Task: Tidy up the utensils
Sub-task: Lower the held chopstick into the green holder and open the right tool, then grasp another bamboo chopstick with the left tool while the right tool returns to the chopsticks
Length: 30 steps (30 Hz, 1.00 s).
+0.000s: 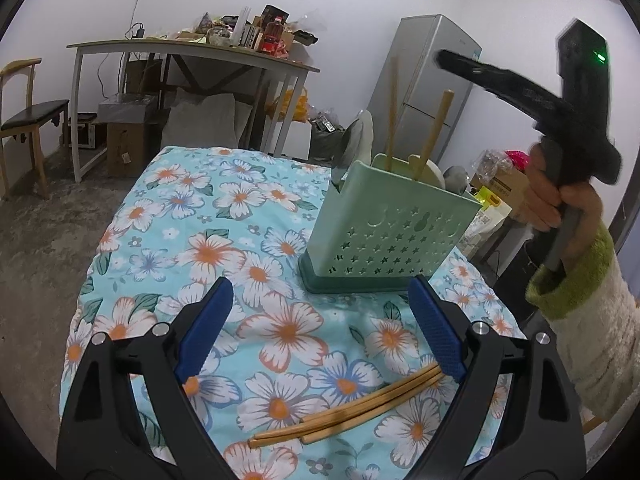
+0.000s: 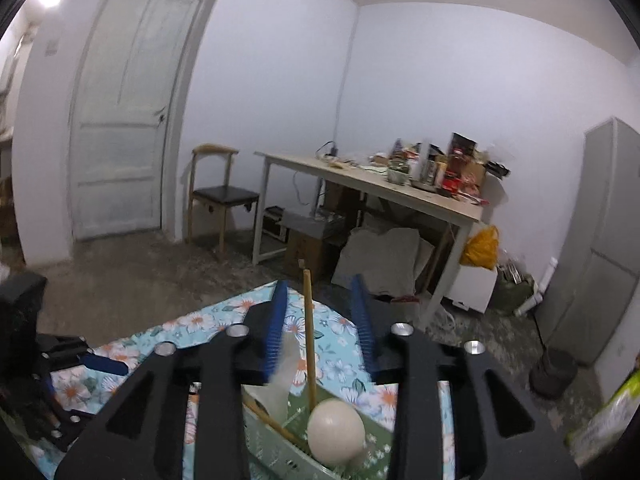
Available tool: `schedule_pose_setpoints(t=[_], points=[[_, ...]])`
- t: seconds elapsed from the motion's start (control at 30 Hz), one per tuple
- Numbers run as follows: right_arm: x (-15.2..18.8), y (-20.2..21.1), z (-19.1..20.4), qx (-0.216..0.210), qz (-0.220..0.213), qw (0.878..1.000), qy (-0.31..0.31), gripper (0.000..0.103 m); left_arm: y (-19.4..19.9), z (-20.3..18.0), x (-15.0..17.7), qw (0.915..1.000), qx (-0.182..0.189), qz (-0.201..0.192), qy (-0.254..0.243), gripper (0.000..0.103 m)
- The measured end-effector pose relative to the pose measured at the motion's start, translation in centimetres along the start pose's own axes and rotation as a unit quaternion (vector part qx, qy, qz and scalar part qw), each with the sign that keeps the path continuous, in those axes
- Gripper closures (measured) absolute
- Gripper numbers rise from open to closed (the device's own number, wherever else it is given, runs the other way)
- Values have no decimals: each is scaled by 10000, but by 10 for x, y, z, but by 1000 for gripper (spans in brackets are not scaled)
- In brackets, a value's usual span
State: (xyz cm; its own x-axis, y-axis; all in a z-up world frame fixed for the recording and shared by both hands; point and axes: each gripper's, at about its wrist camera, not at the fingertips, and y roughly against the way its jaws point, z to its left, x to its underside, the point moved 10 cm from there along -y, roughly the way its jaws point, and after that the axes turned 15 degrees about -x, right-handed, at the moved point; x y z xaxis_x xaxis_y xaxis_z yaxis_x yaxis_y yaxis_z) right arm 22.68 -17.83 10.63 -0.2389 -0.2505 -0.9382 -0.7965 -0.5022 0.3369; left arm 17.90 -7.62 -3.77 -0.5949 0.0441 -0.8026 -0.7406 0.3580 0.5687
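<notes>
Right tool [image 2: 320,320], apart, straddles an upright chopstick [image 2: 308,336] in the green holder [image 1: 384,224]; left tool [image 1: 320,320], apart, hovers above the loose chopsticks [image 1: 348,408].

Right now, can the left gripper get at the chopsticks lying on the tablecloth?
Probably yes. The left gripper is open, the chopsticks lie loose just below its fingers, and nothing covers them; the green utensil holder stands farther back.

A floral tablecloth [image 1: 248,216] covers the near surface, while beyond it a cluttered white-legged table [image 2: 400,192] stands between a wooden chair [image 2: 222,196] and a grey refrigerator [image 1: 424,84], with a white door [image 2: 124,112] further left.
</notes>
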Motion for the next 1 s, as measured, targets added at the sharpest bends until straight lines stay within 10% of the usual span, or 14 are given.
schedule_pose_setpoints(t=[0.3, 0.57, 0.8, 1.0], points=[[29, 77, -2, 271, -261, 9930, -1117, 60, 17, -3, 3, 9999, -75, -60, -80, 18], [154, 84, 35, 182, 538, 9621, -2667, 60, 31, 7, 17, 9990, -331, 154, -270, 18], [231, 86, 67, 322, 935, 9339, -3437, 60, 36, 6, 63, 9953, 32, 964, 73, 19], [235, 78, 76, 333, 1007, 9308, -3499, 60, 21, 2, 110, 9786, 419, 1828, 847, 46]])
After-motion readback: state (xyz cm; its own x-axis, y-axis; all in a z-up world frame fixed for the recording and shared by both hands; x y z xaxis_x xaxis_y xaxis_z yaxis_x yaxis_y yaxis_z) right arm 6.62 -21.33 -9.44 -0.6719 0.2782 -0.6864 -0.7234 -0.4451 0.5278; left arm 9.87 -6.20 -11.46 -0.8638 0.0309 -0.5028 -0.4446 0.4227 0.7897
